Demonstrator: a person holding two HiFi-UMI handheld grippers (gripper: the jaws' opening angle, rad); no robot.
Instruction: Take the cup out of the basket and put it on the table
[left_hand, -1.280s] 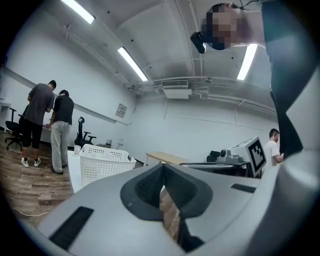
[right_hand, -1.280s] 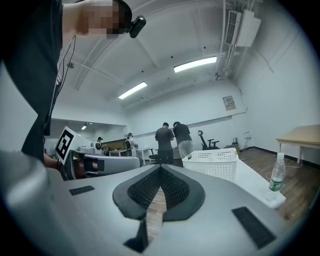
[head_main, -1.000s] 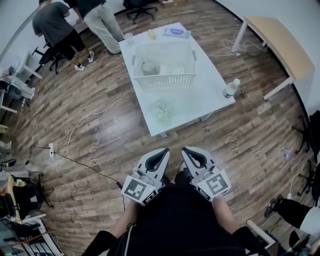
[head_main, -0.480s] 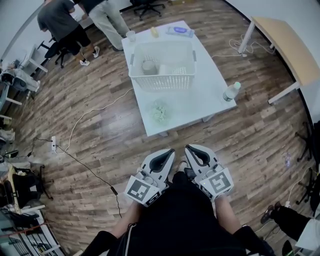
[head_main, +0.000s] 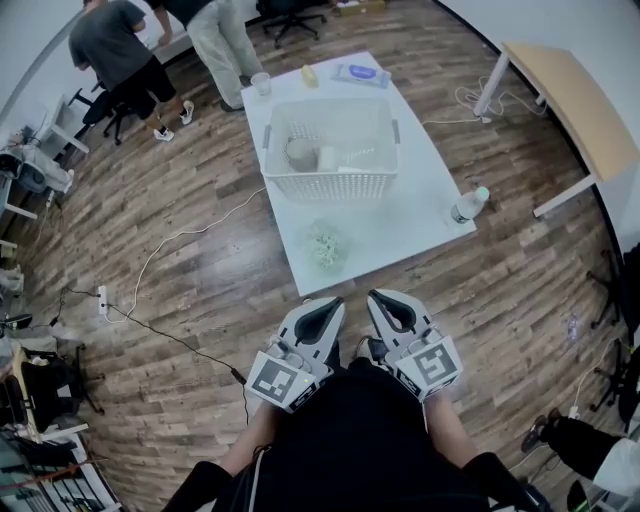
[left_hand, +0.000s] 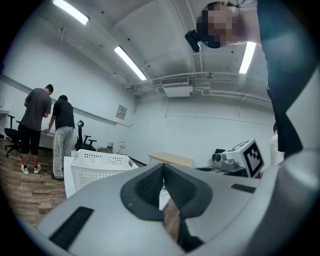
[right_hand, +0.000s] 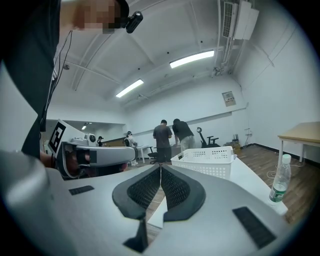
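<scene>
A white perforated basket stands on the white table ahead of me; it also shows as the basket in the left gripper view and the basket in the right gripper view. Inside it at the left sits a greyish cup with a white item beside it. My left gripper and right gripper hang side by side close to my body, short of the table's near edge. Both are shut with nothing between their fingers.
A crumpled pale-green thing lies on the table in front of the basket. A plastic bottle stands at the right edge, a clear cup and a blue packet at the far end. Cables cross the wooden floor. Two people stand far left; a wooden desk is right.
The table and basket have drawn slightly nearer in the head view as I move forward. Both grippers stay shut and side by side.
</scene>
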